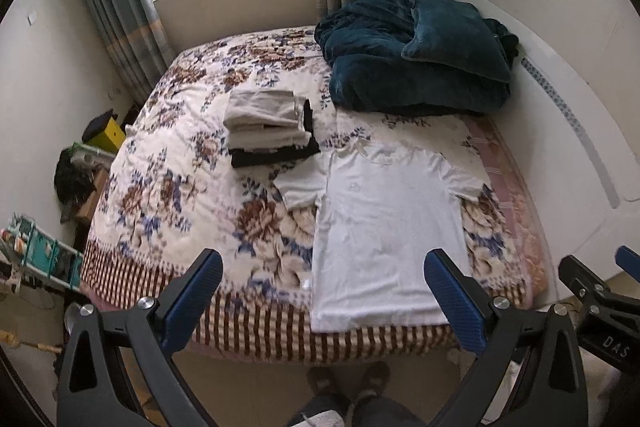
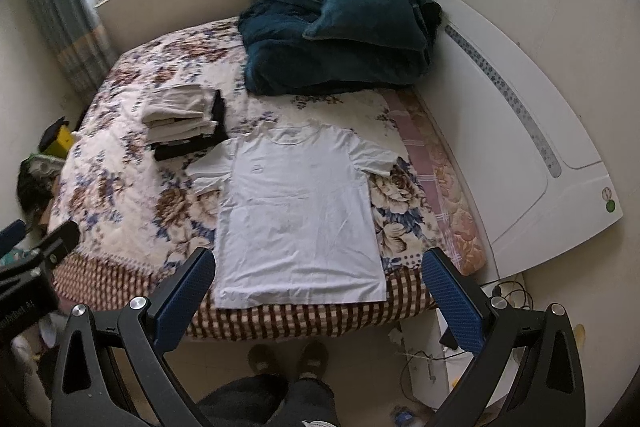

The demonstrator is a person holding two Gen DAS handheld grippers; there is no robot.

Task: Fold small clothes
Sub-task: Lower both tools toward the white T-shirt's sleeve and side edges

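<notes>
Both claws wide, empty, above bed edge, white T-shirt (image 2: 300,211) flat ahead between fingers

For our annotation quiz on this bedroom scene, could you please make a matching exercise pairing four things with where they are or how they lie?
Things:
1. white T-shirt
2. stack of folded clothes
3. teal blanket
4. left gripper

Descriptions:
A. heaped at the far end of the bed, near the headboard
B. open, holding nothing
C. spread flat at the near edge of the bed
D. piled just left of the shirt's collar

Pairs: 1-C, 2-D, 3-A, 4-B
</notes>
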